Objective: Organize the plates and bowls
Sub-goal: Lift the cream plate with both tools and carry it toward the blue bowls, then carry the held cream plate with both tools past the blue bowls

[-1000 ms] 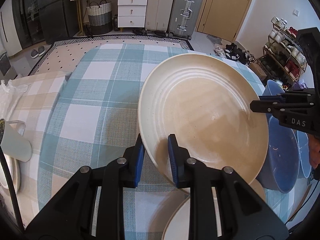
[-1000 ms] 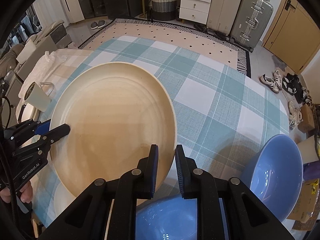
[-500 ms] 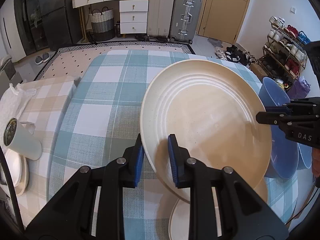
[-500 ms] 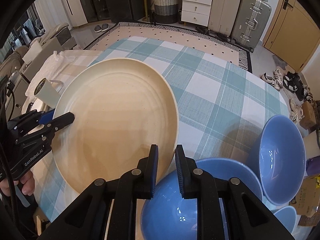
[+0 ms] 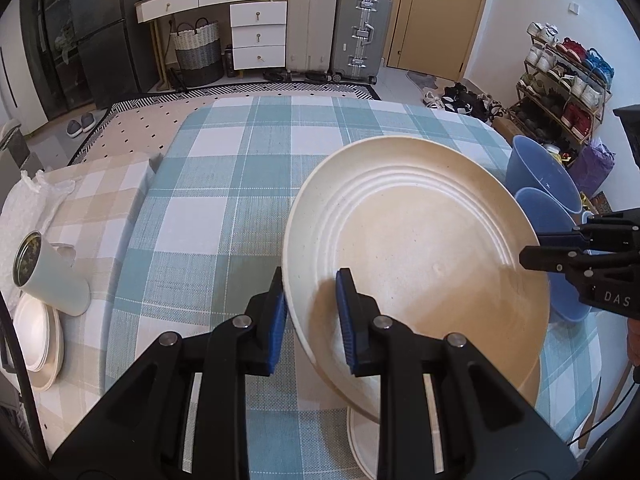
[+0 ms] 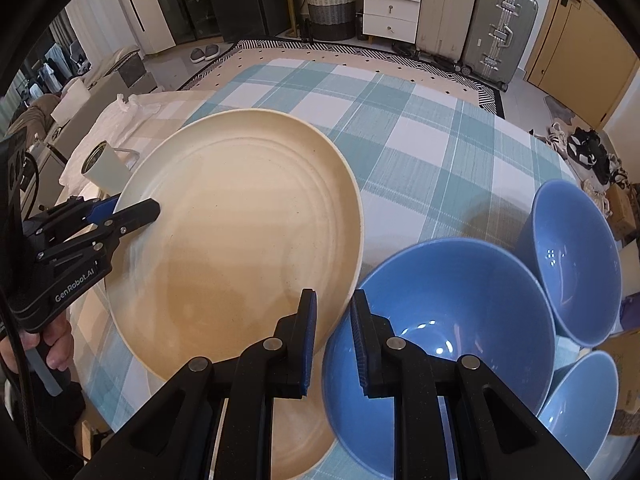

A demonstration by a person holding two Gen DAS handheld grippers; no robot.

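Note:
A large cream plate [image 5: 416, 256] is held in the air above the checked table, between both grippers. My left gripper [image 5: 310, 286] is shut on its left rim. My right gripper [image 6: 334, 312] is shut on its right rim; it shows as the cream plate [image 6: 240, 236] in the right wrist view. Another cream plate [image 5: 362, 444] lies on the table below it. Three blue bowls stand to the right: a big one [image 6: 436, 328], one behind it [image 6: 576, 256] and a small one [image 6: 580, 396].
The table wears a teal checked cloth [image 5: 240, 184]. A white cup [image 5: 48, 276] and a stack of white plates [image 5: 38, 336] sit on a beige checked surface to the left. Suitcases, drawers and a shoe rack stand beyond the table.
Both grippers have lifted the cream plate higher above the table. The plate below it and more of the blue bowls have come into view.

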